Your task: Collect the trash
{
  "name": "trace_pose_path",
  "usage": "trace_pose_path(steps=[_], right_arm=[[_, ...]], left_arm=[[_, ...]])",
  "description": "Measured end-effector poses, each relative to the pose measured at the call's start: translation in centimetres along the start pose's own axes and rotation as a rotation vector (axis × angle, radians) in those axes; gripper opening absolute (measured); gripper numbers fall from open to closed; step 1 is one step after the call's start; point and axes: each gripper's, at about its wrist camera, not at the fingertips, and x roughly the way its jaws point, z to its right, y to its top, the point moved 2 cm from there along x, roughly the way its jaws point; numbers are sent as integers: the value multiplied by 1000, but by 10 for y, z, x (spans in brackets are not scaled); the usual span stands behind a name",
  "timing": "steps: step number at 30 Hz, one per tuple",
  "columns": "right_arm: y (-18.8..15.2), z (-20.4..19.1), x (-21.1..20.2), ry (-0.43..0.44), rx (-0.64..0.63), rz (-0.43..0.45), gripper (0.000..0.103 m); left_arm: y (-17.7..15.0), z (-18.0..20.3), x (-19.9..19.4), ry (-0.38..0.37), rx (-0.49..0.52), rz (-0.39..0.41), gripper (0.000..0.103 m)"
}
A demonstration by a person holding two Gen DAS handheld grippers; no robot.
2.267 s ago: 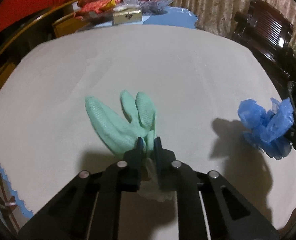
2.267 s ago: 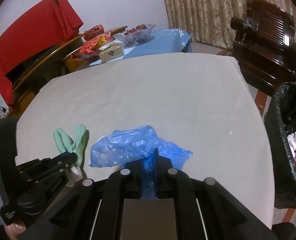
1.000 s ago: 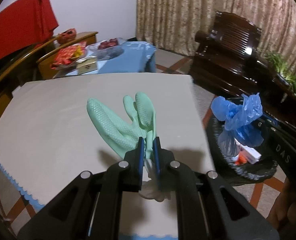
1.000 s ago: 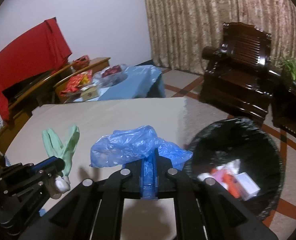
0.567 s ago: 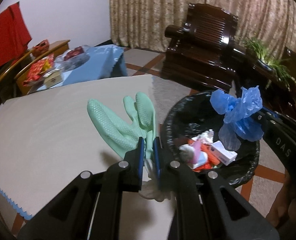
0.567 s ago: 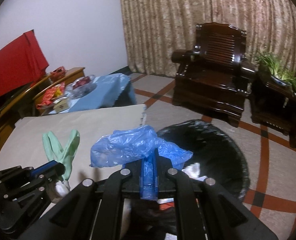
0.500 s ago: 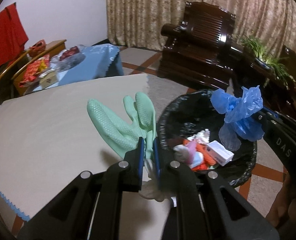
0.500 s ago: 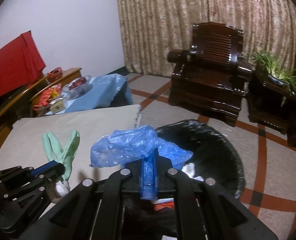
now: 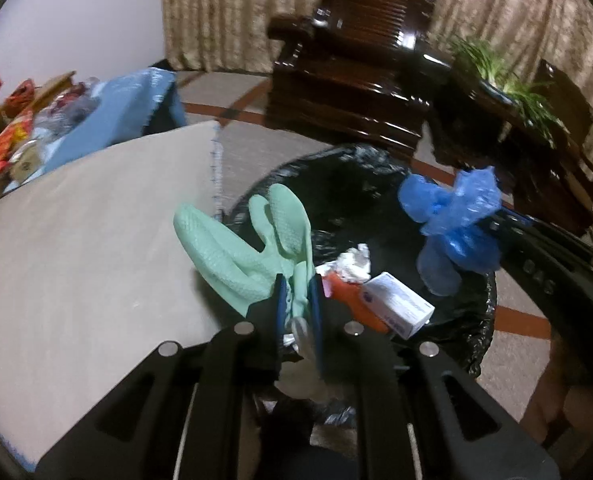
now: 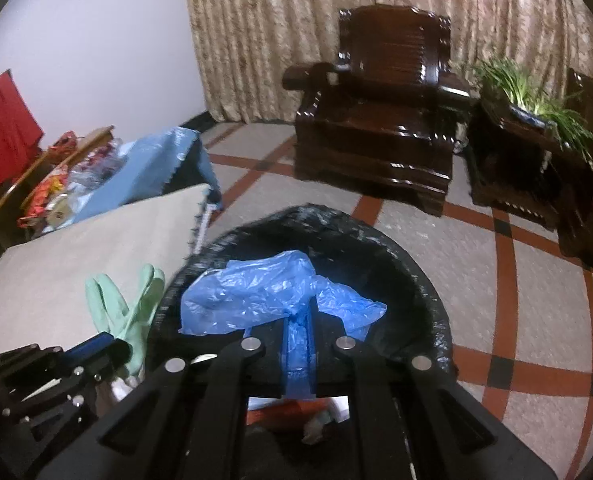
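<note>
The beige-covered table (image 9: 76,248) fills the left side of the left wrist view, its far right corner ending just beside the trash bin; in the right wrist view the same table (image 10: 96,248) lies to the left, near the bin's rim. Beyond it, at the far left, stands a blue-covered side table (image 10: 144,172) with packets and a bowl on it; a dark wooden armchair (image 10: 380,128) sits far across the tiled floor before a patterned curtain (image 10: 336,20), with a green plant (image 10: 536,92) to its right.

The black-lined trash bin (image 9: 376,184) stands on the floor to the right of the table; inside it lie a white box (image 9: 400,308), an orange wrapper (image 9: 348,296) and crumpled white paper (image 9: 352,264).

The right gripper (image 10: 298,320) is clamped on a blue plastic bag (image 10: 264,292), which hangs over the open mouth of the bin (image 10: 416,268); from the left wrist view the bag (image 9: 452,216) shows at the right, above the bin's far side.

The left gripper (image 9: 296,292) is clenched on the cuff of a mint-green rubber glove (image 9: 240,248); its fingers point up and away, held over the bin's near left rim and the table's edge; a whitish scrap hangs below the jaws, blurred.
</note>
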Motion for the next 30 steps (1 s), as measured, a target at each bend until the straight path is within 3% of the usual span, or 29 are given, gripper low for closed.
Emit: trace_pose_path(steps=[3,7,10,15,21,24,26,30], right_arm=[[-5,10,25,-7,-3,-58,10],[-25,25,59,-36,17,-157,28],[-41,37,62,-47,51,-178,32],[-62,44,56,-56,81,-197,39],[-70,39,31,-52,105,-189,46],[-68,23,-1,-53,107,-144,60],[-63,10,-20,-61,101,-102,78],[-56,-23,-60,-51,70,-33,87]], left_arm=[[5,12,23,-43,38,-22,17],[1,25,51,-64,98,-55,32],[-9,20,58,-45,111,-54,54],[-21,4,52,-27,95,-52,65],[-28,-24,30,-14,36,-46,76],[-29,-34,9,-10,24,-17,82],[-30,-41,-13,10,21,22,88],[-34,-57,-52,17,-6,57,90]])
